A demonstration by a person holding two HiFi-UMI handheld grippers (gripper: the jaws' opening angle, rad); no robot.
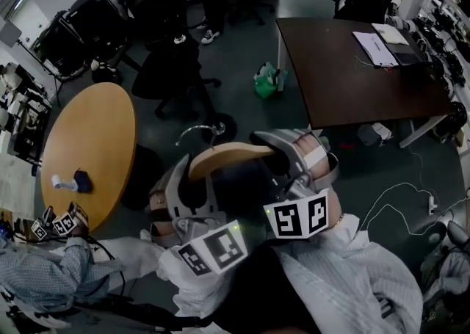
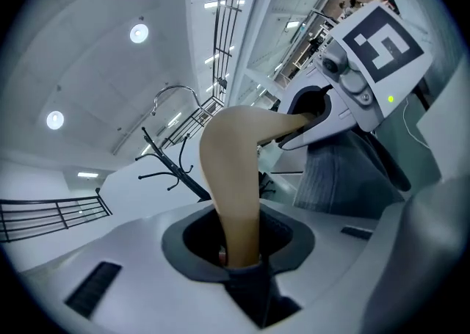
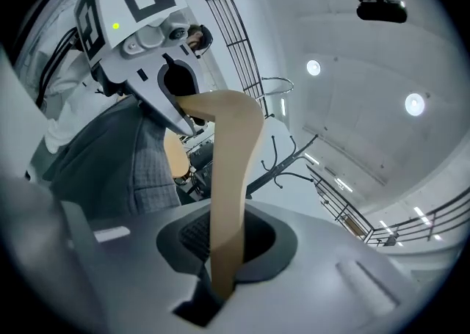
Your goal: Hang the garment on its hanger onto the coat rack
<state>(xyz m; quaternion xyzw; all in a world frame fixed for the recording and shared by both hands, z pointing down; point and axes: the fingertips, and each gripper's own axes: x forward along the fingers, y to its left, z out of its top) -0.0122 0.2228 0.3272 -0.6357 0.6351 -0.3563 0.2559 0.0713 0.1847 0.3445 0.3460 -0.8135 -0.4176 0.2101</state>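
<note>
Curved tan wooden hanger point(image 1: 228, 155), chrome hook point(image 1: 198, 128)

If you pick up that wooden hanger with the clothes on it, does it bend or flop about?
The wooden hanger probably stays stiff: held at both ends, it keeps its curve. The grey garment looks soft and knitted, so it would likely droop and swing beneath.

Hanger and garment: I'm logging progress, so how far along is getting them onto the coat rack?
Done: the garment is on the wooden hanger, and the left tongs and right tongs each clamp one hanger arm. In hand: the hanger is held up in the air, its metal hook free. Left: the coat rack stands apart ahead; the hook is on none of its pegs yet.
</note>
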